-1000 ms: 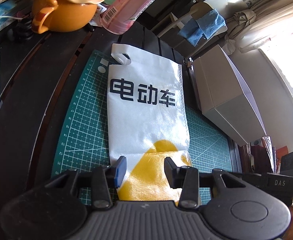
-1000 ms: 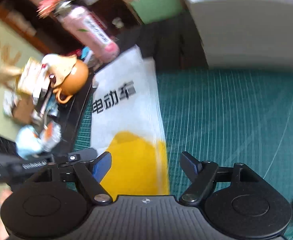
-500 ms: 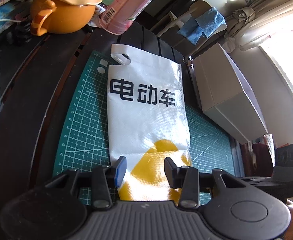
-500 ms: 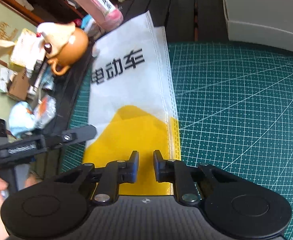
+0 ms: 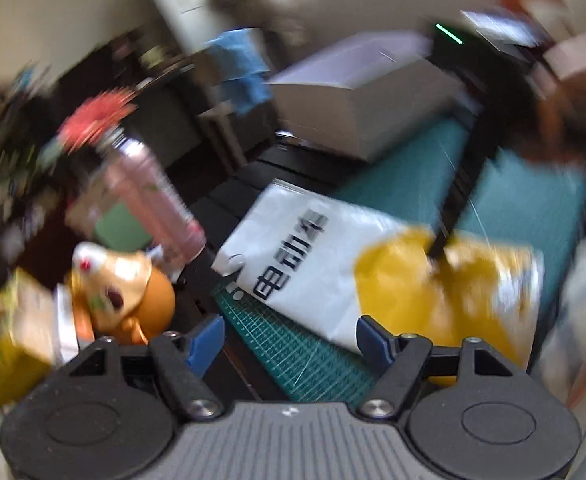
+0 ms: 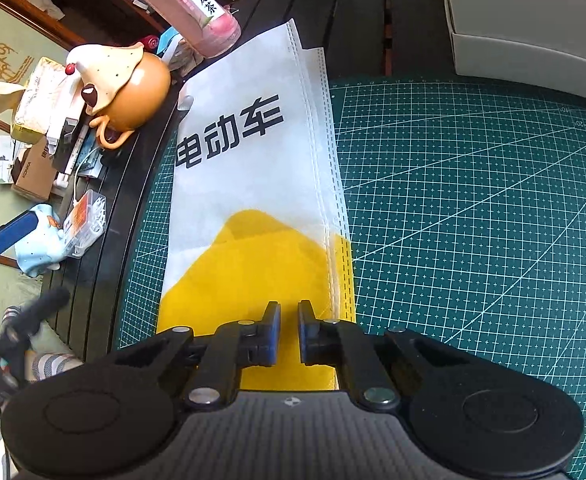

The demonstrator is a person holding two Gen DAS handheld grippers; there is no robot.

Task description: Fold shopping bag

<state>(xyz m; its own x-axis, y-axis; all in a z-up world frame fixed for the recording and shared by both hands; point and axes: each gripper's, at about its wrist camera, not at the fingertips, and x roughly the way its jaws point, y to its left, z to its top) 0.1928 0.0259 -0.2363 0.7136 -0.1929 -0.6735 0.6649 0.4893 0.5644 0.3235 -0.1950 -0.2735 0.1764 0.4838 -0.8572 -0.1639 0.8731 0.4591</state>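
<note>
Left gripper has swung away from the shopping bag; fingers spread wide, bag ahead on the cutting mat. Right view: right gripper nearly closed over the bag's yellow near end; grip unconfirmed.

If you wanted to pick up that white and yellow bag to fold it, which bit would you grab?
Probably the yellow bottom edge of the shopping bag, near the stitched right-hand seam, coming in low from the near side. The bag lies flat on the cutting mat, so only an edge offers a lip. The right tongs are already nearly closed there; the left tongs are open and off it.
</note>
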